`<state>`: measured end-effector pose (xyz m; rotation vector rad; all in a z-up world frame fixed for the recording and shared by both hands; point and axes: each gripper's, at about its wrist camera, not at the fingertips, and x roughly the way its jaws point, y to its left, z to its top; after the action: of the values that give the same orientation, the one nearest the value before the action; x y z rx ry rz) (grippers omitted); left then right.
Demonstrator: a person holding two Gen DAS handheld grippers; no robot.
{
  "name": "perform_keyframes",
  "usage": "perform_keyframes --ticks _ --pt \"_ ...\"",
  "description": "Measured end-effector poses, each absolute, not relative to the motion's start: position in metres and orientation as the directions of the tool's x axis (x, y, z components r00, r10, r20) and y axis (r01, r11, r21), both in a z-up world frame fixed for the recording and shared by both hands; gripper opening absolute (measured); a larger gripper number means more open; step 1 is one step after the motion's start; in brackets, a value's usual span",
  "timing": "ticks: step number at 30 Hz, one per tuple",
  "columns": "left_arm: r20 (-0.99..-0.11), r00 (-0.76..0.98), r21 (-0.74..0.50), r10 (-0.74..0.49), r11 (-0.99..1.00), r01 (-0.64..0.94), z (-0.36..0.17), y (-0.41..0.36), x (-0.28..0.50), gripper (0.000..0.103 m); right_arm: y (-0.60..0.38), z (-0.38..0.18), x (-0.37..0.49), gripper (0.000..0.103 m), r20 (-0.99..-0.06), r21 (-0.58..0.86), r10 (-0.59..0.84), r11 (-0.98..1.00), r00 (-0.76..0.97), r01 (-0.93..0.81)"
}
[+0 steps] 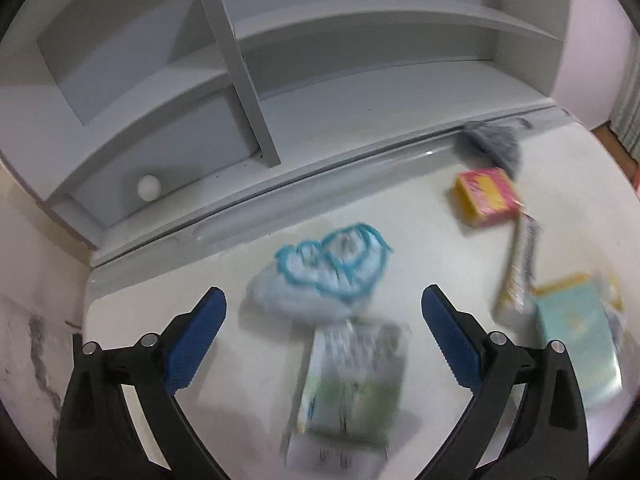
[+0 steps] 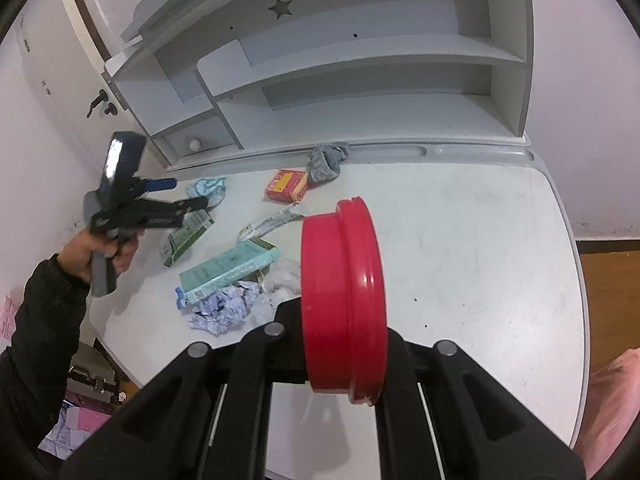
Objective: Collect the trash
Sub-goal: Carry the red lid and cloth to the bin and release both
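Note:
My left gripper [image 1: 324, 300] is open and empty, just above a green carton [image 1: 352, 384] and short of a blue-edged cloth [image 1: 328, 276] on the white desk [image 1: 420, 220]. A red-and-yellow box [image 1: 486, 196], a flattened tube [image 1: 518, 268] and a teal box [image 1: 576, 332] lie to its right. My right gripper [image 2: 344, 344] is shut on a red round container [image 2: 344, 300], held on its side above the desk [image 2: 460, 248]. The right wrist view also shows the left gripper [image 2: 188, 196], the cloth [image 2: 208, 190], crumpled paper [image 2: 228, 308] and a teal box [image 2: 228, 268].
A grey shelf unit [image 1: 248, 92] with a small drawer knob [image 1: 149, 188] stands along the desk's back edge. A grey sock [image 1: 492, 140] lies by the back groove. In the right wrist view, the desk's right half [image 2: 500, 240] is bare; boxes and papers [image 2: 80, 420] lie on the floor at left.

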<state>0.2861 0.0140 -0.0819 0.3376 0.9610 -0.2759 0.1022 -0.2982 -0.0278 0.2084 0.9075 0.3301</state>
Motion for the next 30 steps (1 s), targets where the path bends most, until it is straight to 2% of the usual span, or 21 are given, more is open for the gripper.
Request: perform_keyframes --ticks 1,3,4,5,11,15,19,20,24,26,30 --pt "-0.836 0.544 0.161 -0.073 0.915 0.370 -0.085 0.013 0.290 0.092 -0.300 -0.030 0.103 0.008 -0.737 0.314 0.363 0.931 0.570 -0.187" --pt "-0.843 0.534 0.159 -0.067 0.917 0.366 -0.089 0.010 0.295 0.053 -0.306 -0.033 0.102 0.008 -0.737 0.314 0.354 0.934 0.575 -0.173" --pt "-0.846 0.530 0.161 -0.057 0.920 0.357 -0.088 0.008 0.296 0.022 -0.310 -0.033 0.099 0.008 -0.736 0.312 0.350 0.935 0.579 -0.169" --pt "-0.838 0.543 0.163 -0.052 0.926 0.340 -0.083 0.009 0.294 0.018 -0.315 -0.032 0.095 0.008 -0.734 0.307 0.342 0.938 0.586 -0.163" --pt "-0.757 0.634 0.119 -0.160 0.920 0.374 -0.023 -0.030 0.244 0.015 -0.384 -0.028 0.036 0.008 -0.714 0.286 0.249 0.957 0.655 -0.052" --pt "-0.696 0.626 0.086 -0.352 0.824 0.560 0.013 -0.118 0.168 0.015 -0.447 -0.037 -0.034 0.008 -0.717 0.254 0.120 0.962 0.686 0.097" --pt "-0.654 0.493 0.048 -0.575 0.618 0.785 0.021 -0.223 0.072 0.015 -0.519 -0.065 -0.123 0.008 -0.752 0.223 -0.044 0.922 0.657 0.317" --pt "-0.652 0.428 0.039 -0.626 0.536 0.843 0.015 -0.257 0.042 0.015 -0.534 -0.073 -0.142 0.008 -0.761 0.220 -0.073 0.906 0.645 0.361" --pt "-0.681 0.221 -0.001 -0.699 0.302 0.953 -0.029 -0.348 -0.042 0.015 -0.586 -0.125 -0.230 0.008 -0.811 0.211 -0.161 0.816 0.563 0.538" --pt "-0.710 0.135 -0.023 -0.691 0.214 0.977 -0.063 -0.387 -0.074 0.015 -0.600 -0.151 -0.261 0.008 -0.833 0.216 -0.168 0.780 0.528 0.588" --pt "-0.803 0.060 -0.020 -0.593 0.127 0.992 -0.148 -0.451 -0.120 0.015 -0.618 -0.227 -0.317 0.008 -0.879 0.246 -0.130 0.700 0.459 0.670"
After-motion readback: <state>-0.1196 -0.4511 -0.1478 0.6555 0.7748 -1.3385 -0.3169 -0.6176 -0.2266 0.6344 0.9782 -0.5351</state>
